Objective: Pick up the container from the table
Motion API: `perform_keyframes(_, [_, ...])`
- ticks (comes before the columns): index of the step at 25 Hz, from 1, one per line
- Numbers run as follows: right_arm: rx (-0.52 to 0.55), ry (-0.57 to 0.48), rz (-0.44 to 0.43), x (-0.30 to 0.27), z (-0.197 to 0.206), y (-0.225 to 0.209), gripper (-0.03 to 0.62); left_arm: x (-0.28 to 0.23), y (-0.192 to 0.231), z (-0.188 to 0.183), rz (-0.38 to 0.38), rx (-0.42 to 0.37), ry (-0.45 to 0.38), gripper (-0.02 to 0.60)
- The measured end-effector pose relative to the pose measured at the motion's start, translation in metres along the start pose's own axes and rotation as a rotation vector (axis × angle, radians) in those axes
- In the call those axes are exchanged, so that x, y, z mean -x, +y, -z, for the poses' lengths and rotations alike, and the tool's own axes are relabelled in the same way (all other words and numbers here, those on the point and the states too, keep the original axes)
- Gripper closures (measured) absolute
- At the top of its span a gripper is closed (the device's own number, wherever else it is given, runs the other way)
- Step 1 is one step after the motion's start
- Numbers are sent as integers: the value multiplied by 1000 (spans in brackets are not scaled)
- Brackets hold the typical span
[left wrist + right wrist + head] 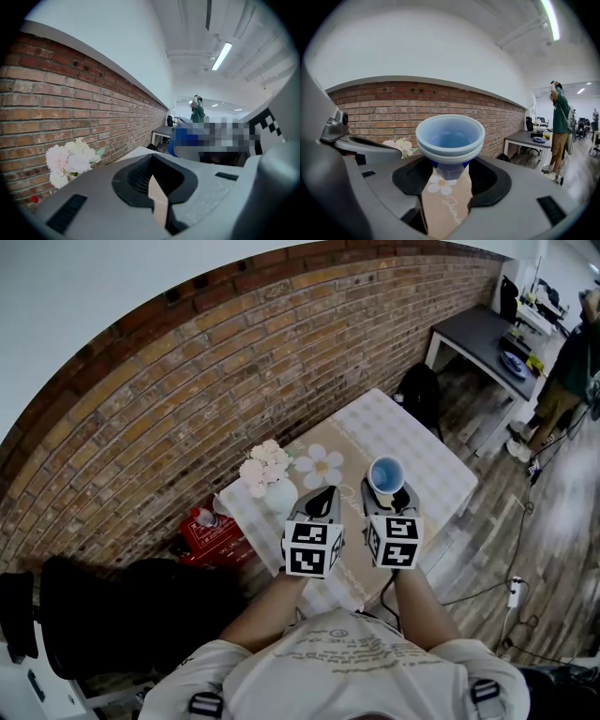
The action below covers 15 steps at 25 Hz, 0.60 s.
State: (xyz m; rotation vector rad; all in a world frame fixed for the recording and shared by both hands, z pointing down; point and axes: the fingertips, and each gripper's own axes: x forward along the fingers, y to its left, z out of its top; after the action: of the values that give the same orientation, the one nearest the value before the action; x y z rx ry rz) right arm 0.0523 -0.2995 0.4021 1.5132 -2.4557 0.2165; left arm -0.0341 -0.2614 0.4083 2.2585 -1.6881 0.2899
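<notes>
The container (385, 474) is a light blue cup with a darker blue base, upright and empty. My right gripper (386, 491) is shut on its lower part, holding it above the tan daisy-print runner (320, 465) on the checked table (441, 474). In the right gripper view the container (450, 138) fills the middle, and the jaws of my right gripper (449, 168) clasp its base with the runner showing below. My left gripper (323, 495) hovers beside it on the left, shut with nothing in it. In its own view the left gripper (157, 187) shows only a thin slit.
White flowers (267, 465) in a pale vase (279, 496) stand at the table's left edge by the brick wall. A red box (208, 532) lies on the floor below. Farther off are a dark table (478, 334), a black bag (419, 390) and a standing person (562, 381).
</notes>
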Motion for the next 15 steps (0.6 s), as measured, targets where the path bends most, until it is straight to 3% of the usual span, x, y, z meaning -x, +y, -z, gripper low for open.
perform_keyframes(15, [-15, 29, -38, -13, 9, 6, 358, -7, 6, 6, 4, 8, 15, 578])
